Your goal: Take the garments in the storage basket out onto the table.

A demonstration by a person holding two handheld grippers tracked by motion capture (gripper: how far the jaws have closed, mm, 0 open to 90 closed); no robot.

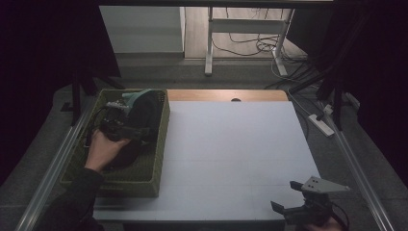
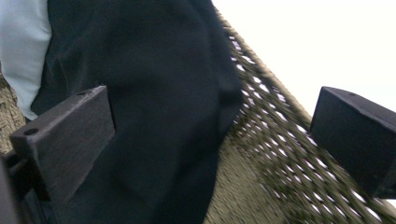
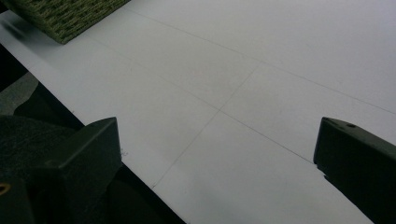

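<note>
Here the left gripper (image 2: 212,140), fingers spread, reaches into the woven basket (image 1: 161,139) around the black garment (image 2: 154,93); next, close on it. Right gripper (image 3: 217,163) idles, fingers apart.

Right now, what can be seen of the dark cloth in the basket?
The dark cloth is a soft, matte black fabric, bunched in loose folds inside the green woven basket at the table's left side. It leans against the basket's mesh wall, with a pale teal piece beside it at the far end. The left claw stands open around its edge, one jaw against the fabric, not yet closed on it.
</note>
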